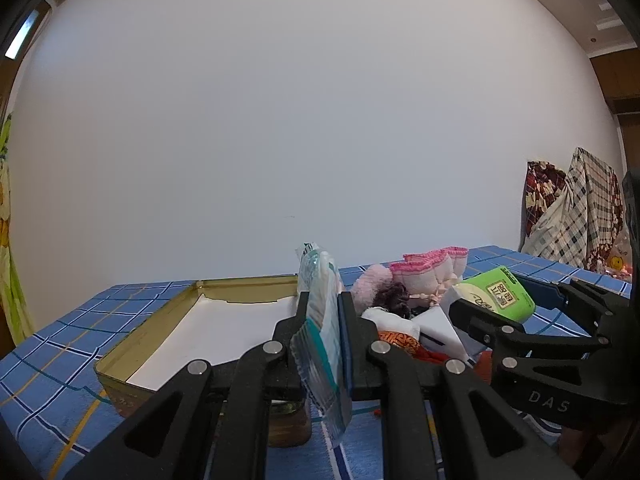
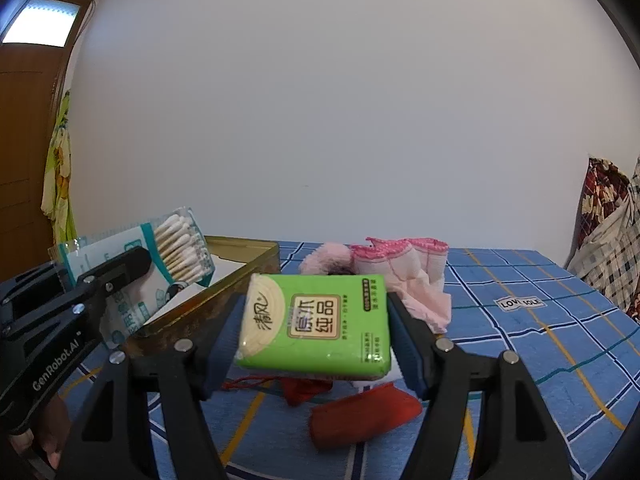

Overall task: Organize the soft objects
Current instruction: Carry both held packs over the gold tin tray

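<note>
Left claw (image 1: 324, 320) clamps clear plastic cotton-swab bag (image 1: 320, 300) above gold metal tin (image 1: 136, 340); right claw (image 2: 316, 320) grips green tissue pack (image 2: 316, 320).

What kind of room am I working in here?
Probably a bedroom at home: a blue checked bedsheet serves as the work surface, folded patterned bedding is piled by a plain white wall, and there is a wooden door.

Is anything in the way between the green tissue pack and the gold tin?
Nothing visible blocks it. The right gripper holds the green tissue pack just beside the gold tin, whose near wall is low. The left gripper holds the cotton swab bag above the tin's other side.
</note>
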{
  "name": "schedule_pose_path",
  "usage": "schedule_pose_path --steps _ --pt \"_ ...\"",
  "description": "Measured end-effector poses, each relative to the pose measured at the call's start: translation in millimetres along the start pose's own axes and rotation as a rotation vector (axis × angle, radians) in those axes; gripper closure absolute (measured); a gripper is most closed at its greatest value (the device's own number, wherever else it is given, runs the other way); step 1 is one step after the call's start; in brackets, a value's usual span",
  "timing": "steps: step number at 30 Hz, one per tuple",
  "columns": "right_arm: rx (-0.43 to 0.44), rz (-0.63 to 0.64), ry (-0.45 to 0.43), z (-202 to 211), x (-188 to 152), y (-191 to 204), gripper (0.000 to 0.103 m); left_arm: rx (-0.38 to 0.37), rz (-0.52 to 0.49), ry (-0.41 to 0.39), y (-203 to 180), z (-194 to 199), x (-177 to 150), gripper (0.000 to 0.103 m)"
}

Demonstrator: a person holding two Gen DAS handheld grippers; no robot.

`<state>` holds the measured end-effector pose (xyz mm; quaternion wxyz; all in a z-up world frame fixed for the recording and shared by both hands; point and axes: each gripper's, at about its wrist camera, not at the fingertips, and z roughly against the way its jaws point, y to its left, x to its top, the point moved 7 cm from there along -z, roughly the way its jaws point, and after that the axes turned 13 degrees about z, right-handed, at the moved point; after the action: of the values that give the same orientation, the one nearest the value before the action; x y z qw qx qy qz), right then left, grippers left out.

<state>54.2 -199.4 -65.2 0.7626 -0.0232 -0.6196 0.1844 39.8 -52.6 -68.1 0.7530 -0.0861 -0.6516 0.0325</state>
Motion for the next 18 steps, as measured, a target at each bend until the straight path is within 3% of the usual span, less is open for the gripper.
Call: schedule_pose_path --steps 18 --pt "0.049 0.054 0.011 -13 8 35 0.033 0.044 0.045 -0.02 37 5 10 0.09"
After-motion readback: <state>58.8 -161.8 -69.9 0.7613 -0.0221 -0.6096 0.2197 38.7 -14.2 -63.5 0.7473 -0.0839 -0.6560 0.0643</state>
